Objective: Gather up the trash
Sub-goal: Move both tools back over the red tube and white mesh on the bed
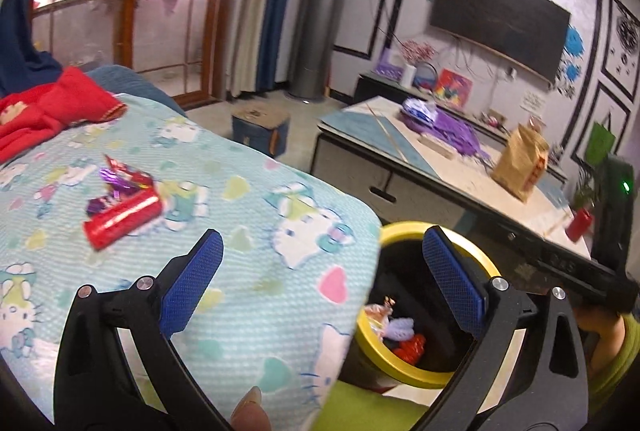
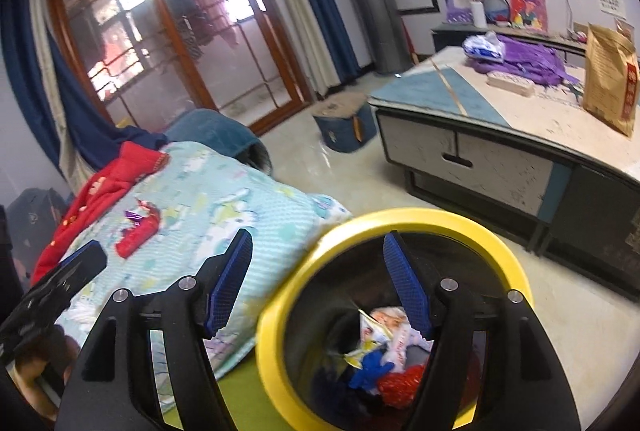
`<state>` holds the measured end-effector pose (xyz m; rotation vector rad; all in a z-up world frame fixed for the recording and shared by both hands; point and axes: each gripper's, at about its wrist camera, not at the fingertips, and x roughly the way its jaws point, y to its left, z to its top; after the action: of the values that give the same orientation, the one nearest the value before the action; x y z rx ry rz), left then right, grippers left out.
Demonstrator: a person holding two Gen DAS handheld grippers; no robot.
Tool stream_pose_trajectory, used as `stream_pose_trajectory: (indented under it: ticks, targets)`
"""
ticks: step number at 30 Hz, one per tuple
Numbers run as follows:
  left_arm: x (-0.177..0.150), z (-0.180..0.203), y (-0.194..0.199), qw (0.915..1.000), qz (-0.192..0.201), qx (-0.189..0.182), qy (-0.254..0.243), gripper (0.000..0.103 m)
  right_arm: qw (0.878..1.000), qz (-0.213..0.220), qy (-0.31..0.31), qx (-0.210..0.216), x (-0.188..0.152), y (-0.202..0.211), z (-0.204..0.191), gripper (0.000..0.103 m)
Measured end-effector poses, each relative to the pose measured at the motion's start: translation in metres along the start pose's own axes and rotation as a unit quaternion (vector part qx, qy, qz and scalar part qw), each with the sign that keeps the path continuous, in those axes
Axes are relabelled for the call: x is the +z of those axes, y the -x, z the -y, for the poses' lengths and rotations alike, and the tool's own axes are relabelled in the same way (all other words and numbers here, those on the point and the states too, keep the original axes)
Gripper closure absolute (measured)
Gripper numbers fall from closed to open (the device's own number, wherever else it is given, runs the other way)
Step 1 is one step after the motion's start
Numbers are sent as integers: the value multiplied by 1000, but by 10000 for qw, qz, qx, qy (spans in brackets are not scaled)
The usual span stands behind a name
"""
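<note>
A red wrapper (image 1: 122, 218) and crumpled purple and red foil wrappers (image 1: 122, 177) lie on the light blue cartoon-print blanket (image 1: 248, 231); the red wrapper also shows in the right wrist view (image 2: 138, 231). A black bin with a yellow rim (image 2: 276, 363) stands beside the blanket and holds several wrappers (image 2: 380, 351); the bin also shows in the left wrist view (image 1: 404, 367). My left gripper (image 1: 322, 271) is open and empty, above the blanket edge and bin. My right gripper (image 2: 318, 271) is open and empty, over the bin's rim.
A red garment (image 1: 48, 107) lies on the blanket's far end. A low table (image 2: 500, 135) to the right carries a brown paper bag (image 2: 610, 71) and purple cloth (image 2: 528, 59). A small blue stool (image 2: 344, 125) stands on the floor.
</note>
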<state>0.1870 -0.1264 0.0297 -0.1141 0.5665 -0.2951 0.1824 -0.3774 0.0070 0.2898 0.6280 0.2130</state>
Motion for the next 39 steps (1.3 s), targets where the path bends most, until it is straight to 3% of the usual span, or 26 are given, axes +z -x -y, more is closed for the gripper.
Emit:
stream_pose_trajectory:
  ticks: [22, 39]
  targets:
    - [9, -66, 31, 9952, 385, 505, 739, 11, 9933, -183, 935, 650, -14, -7, -90, 33]
    - [17, -141, 48, 9858, 456, 917, 1329, 11, 9707, -967, 1603, 1508, -35, -49, -181, 28]
